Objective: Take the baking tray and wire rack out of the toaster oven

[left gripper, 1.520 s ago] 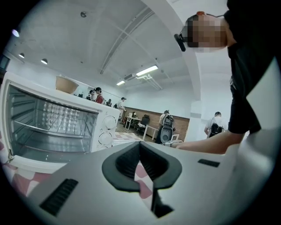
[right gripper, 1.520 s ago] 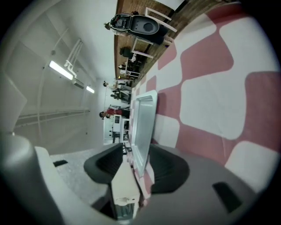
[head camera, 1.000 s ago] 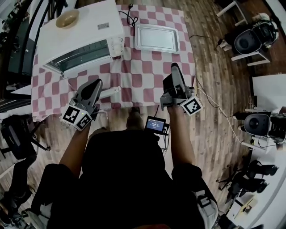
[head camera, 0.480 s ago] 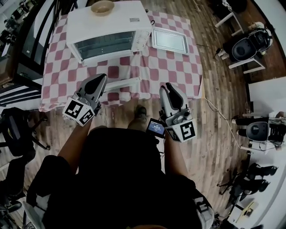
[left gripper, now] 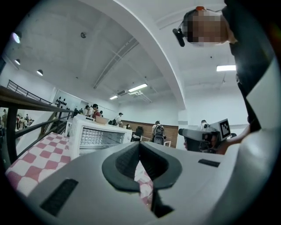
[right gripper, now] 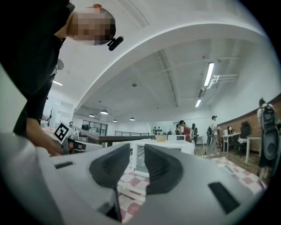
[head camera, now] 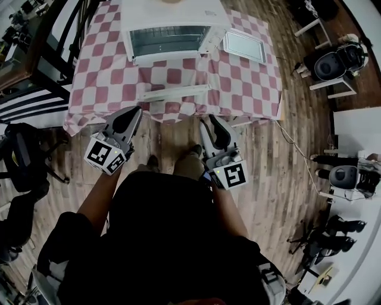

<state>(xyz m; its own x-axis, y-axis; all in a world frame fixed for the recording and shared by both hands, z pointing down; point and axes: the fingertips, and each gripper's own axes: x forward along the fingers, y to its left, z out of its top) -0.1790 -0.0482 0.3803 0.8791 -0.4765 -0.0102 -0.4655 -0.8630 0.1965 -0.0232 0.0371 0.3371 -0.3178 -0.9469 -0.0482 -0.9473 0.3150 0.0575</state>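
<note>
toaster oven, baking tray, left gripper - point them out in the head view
toaster oven (head camera: 169, 40), head view, on its glass door.
baking tray (head camera: 244, 46), head view, on its flat bottom.
left gripper (head camera: 133, 113), head view, midway between its fingertips.

Warm plank floor (head camera: 297, 179), white arched ceiling (right gripper: 175, 44), strip lights (right gripper: 209, 72).

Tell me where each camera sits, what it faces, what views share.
Head view: head-mounted, steeply down at table, oven, tray; torso, arms, left gripper, right gripper show.
Left gripper view: on that gripper, level toward the oven; its jaws meet at the tips.
Right gripper view: on that gripper, level toward the oven; its jaws, just opening, hold nothing.
All share the oven; each gripper view shows the other gripper.
</note>
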